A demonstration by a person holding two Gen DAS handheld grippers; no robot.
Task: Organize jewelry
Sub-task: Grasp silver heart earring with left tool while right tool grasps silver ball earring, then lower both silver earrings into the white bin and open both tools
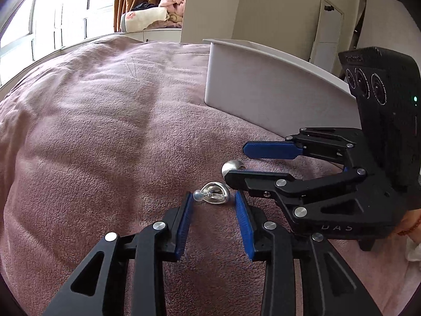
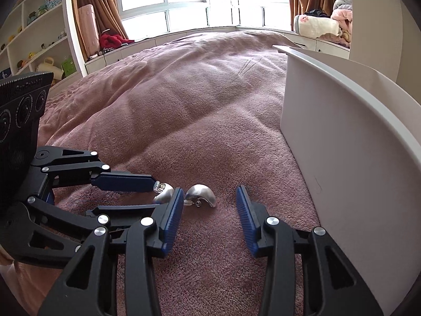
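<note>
Two silver shell-shaped earrings lie side by side on the pink blanket [image 1: 105, 131]. The first earring [image 1: 214, 196], with a small clear ball on its post, rests between the blue pads of my left gripper [image 1: 213, 197], which stands open and does not press on it. The second earring [image 2: 201, 196] sits between the fingers of my right gripper [image 2: 209, 197], also open and nearer its left pad. In the left wrist view the right gripper [image 1: 235, 163] straddles the second earring [image 1: 231, 167]. In the right wrist view the left gripper [image 2: 156, 194] flanks the first earring [image 2: 164, 193].
A white box [image 1: 263, 87] [image 2: 342, 144] stands on the blanket just right of the earrings, its wall close to my right gripper. A hand with a beaded bracelet [image 1: 413, 223] holds the right gripper. Beyond the bed are a window ledge, folded bedding and shelves.
</note>
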